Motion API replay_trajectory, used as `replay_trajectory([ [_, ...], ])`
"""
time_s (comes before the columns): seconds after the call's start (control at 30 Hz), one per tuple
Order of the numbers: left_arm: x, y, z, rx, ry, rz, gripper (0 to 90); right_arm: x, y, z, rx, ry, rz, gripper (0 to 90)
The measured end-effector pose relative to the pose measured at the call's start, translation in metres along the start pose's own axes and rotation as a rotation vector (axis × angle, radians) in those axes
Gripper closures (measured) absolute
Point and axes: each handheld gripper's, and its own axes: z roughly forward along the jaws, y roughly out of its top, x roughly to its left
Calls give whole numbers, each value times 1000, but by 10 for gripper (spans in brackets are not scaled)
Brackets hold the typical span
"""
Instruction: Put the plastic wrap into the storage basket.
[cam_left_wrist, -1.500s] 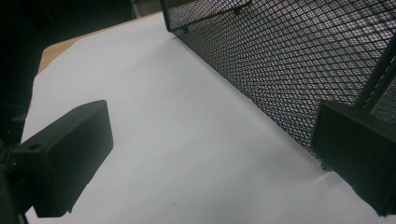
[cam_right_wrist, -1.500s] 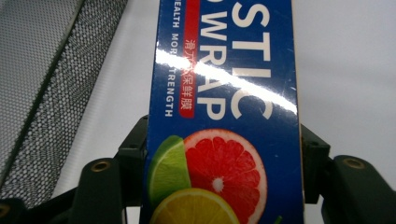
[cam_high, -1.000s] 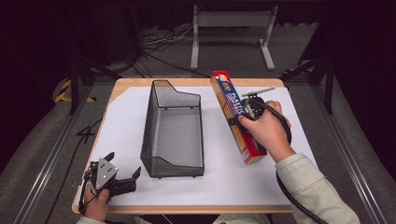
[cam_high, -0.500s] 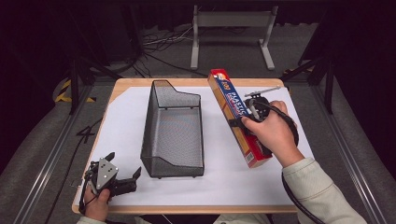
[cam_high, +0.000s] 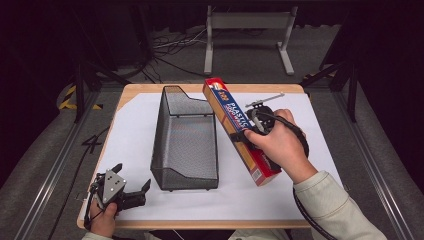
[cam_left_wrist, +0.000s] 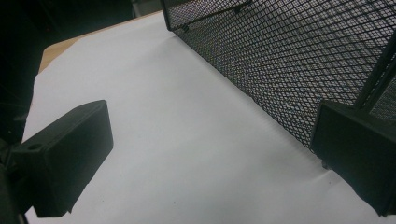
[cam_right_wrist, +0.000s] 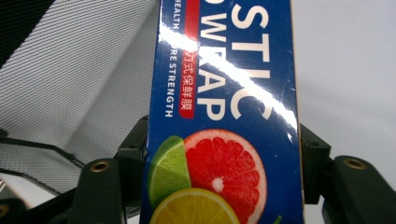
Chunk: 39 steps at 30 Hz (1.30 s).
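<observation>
Plastic wrap box (cam_high: 240, 131) lifted off counter (cam_high: 130, 95) since earlier frames, swung toward mesh basket (cam_high: 185, 142), far end over its rim. Right gripper (cam_high: 248, 134) clamped across box mid-length. Left gripper (cam_high: 134, 195) spread, idle near basket corner. Likely next: lowering box into basket.

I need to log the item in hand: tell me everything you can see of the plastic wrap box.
The plastic wrap box is a long, narrow carton, seemingly cardboard, with a glossy blue face, white "PLASTIC WRAP" lettering, red trim and pictures of grapefruit, lime and lemon. It looks closed and undamaged. The right gripper is shut on it near mid-length, a jaw on each long side. It lies slantwise just right of the black mesh basket, its far end beside the basket's far corner.
</observation>
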Motion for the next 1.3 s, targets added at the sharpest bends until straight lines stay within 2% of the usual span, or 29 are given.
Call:
replay_trajectory([
  [0.1, 0, 0, 0, 1, -2, -3, 1, 8, 2, 2, 15, 22, -1, 389],
  [0.47, 0, 0, 0, -2, 1, 6, 0, 36, 11, 9, 17, 53, -42, 389],
  [0.6, 0, 0, 0, -5, -2, 3, 1, 41, 13, 11, 20, 56, -52, 389],
  [0.8, 1, 1, -3, -33, -24, 6, 0, 50, 17, 15, 25, 58, -64, 388],
  [1.03, 0, 1, -3, -38, -38, 5, 1, 57, 21, 20, 31, 40, -81, 388],
  [1.3, 0, 1, -3, -40, -37, 1, 0, 66, 27, 36, 55, 13, -81, 388],
])
